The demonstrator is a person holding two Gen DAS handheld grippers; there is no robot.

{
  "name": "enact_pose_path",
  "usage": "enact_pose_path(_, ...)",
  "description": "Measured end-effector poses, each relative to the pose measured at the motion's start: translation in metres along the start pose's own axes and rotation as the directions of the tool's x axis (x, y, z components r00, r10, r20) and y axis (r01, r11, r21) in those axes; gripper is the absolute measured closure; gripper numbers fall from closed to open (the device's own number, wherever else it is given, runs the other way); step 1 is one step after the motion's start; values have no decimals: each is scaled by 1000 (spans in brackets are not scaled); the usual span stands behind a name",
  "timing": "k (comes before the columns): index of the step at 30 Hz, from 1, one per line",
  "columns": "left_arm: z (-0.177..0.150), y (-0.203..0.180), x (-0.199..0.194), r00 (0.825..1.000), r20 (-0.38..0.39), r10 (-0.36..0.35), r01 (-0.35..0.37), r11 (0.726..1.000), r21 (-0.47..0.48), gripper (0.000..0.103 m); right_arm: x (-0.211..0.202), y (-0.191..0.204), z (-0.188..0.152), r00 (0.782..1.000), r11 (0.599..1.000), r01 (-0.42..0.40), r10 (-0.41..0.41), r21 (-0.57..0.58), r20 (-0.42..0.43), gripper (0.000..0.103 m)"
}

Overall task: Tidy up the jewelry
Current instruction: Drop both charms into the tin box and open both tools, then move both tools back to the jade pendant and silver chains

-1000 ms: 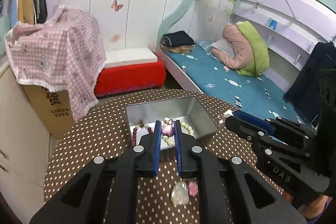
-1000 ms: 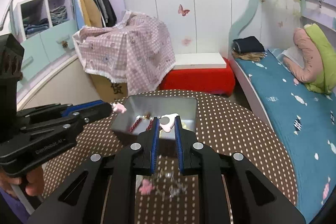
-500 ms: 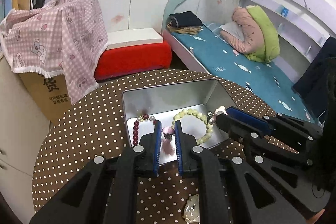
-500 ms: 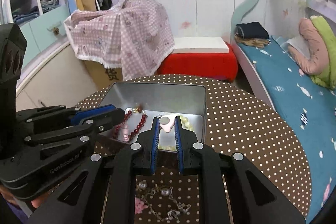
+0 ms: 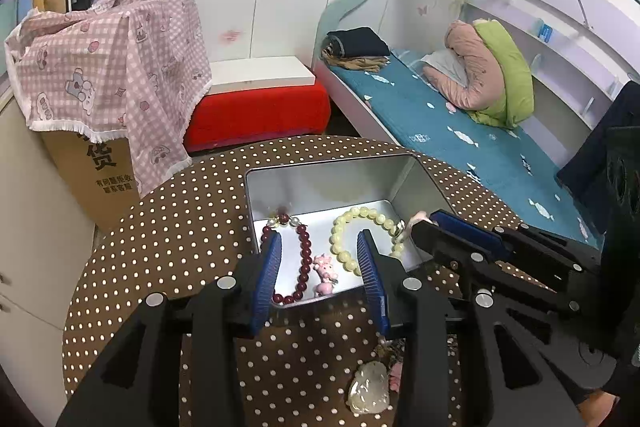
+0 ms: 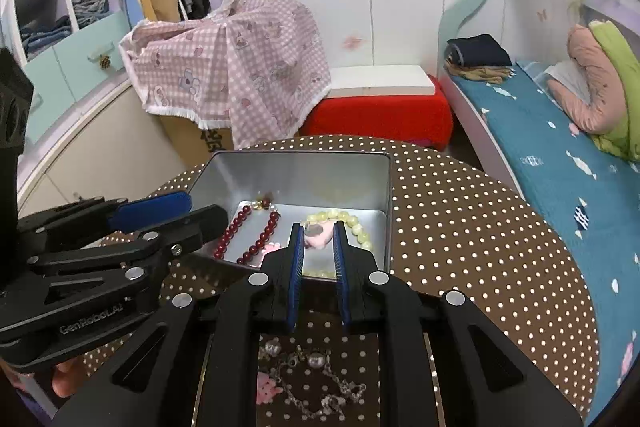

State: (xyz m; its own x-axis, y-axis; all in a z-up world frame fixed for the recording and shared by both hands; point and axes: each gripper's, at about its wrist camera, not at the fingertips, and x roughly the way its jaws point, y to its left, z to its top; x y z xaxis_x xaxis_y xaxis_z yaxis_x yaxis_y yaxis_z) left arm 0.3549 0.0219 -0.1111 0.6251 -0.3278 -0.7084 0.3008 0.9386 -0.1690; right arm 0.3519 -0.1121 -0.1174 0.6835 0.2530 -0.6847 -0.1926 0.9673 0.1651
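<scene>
An open silver tin [image 5: 320,165] [image 6: 296,157] stands on the dotted round table. A dark red bead bracelet [image 5: 305,259] [image 6: 244,227] and a pale yellow bead bracelet [image 5: 352,223] [image 6: 352,223] lie inside it. My left gripper [image 5: 320,257] hangs over the tin's near edge with its jaws opening. A small pink charm [image 5: 325,273] lies loose on the tin floor between them, clear of both pads. My right gripper [image 6: 319,231] is shut on a pink heart pendant [image 6: 320,238] above the yellow bracelet. In the left wrist view the right gripper [image 5: 418,221] comes in from the right.
On the brown dotted cloth [image 6: 460,227] near me lie a silver chain with pearls [image 6: 316,379], a pink charm [image 6: 266,389] and a pale stone pendant [image 5: 368,387]. Beyond the table stand a cloth-draped cardboard box [image 5: 100,163], a red bench [image 5: 260,111] and a bed [image 5: 460,131].
Both grippers came down over the tin. The left jaws, shut on the pink charm before, have spread, and the charm now lies in the tin. The right still holds its pendant.
</scene>
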Motion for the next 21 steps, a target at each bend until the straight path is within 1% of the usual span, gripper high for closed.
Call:
enact_pose_path(2, -2, -3, -5, 1000, 6, 3, -3, 1000, -2, 63, -4, -1, 0, 1000, 1000, -4, 4, 8, 2, 86)
enact_pose_path(3, -3, -4, -8, 1000, 12, 7, -7, 1000, -1, 60, -7, -1, -1, 1000, 1000, -6, 6, 11, 5, 86)
enact_pose_path(7, -7, -10, -31, 998, 55, 13, -13, 1000, 2, 59, -25, -3, -3, 1000, 1000, -10, 10, 17, 23, 86)
enact_pose_path(8, -7, -11, -36, 998, 65, 11, -11, 1000, -1, 57, -33, -3, -3, 999, 1000, -10, 10, 16, 32, 86)
enact_pose_path(10, -10, -13, -50, 995, 97, 16, -15, 1000, -9, 43, -46, -2, -5, 999, 1000, -3, 2, 12, 44, 86)
enact_pose_path(12, -16, -17, -69, 989, 143, 30, -29, 1000, -13, 40, -63, -2, -9, 998, 1000, 5, -5, 6, 62, 85)
enact_pose_path(13, -18, -18, -74, 988, 153, 34, -33, 999, -13, 39, -71, -1, -11, 997, 1000, 6, -7, 6, 72, 83)
enact_pose_path(15, -24, -23, -88, 984, 174, 42, -41, 999, -11, 38, -88, 0, -17, 996, 1000, 17, -17, 3, 90, 75)
enact_pose_path(16, -29, -25, -95, 981, 187, 47, -46, 999, -13, 37, -95, 0, -21, 995, 1000, 25, -25, 2, 99, 65)
enact_pose_path(17, -32, -27, -100, 980, 194, 52, -50, 999, -14, 37, -103, 0, -24, 994, 999, 33, -33, 1, 108, 60)
enact_pose_path(18, -35, -29, -105, 978, 200, 57, -55, 998, -14, 36, -113, 0, -30, 992, 999, 43, -42, -2, 123, 57)
enact_pose_path(20, -45, -34, -115, 975, 213, 64, -62, 998, -15, 35, -125, 0, -37, 990, 999, 52, -51, -6, 131, 56)
enact_pose_path(21, -50, -37, -119, 974, 218, 67, -66, 998, -13, 34, -133, 0, -43, 989, 998, 56, -54, -9, 141, 53)
